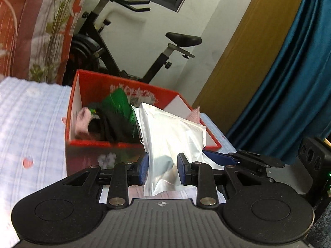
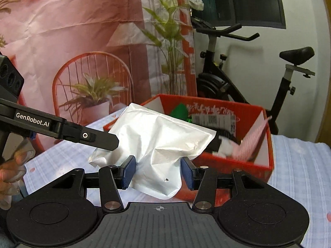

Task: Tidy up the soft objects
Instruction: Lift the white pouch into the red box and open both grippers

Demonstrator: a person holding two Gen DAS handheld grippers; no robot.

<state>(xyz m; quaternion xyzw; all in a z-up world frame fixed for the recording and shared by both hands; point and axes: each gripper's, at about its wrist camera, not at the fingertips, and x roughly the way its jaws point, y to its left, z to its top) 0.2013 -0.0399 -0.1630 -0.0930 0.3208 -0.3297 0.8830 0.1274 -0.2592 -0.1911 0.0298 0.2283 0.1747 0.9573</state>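
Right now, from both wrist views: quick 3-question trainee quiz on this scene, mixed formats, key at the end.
1. True or false: both grippers grip the silver bag.
2. The red box sits on: A) bare floor B) checked blue-white cloth C) bike seat.
3. Fill in: behind the box stands an exercise ____.

Key: 1 true: left gripper and right gripper both pinch it. 2 B. 3 bike.
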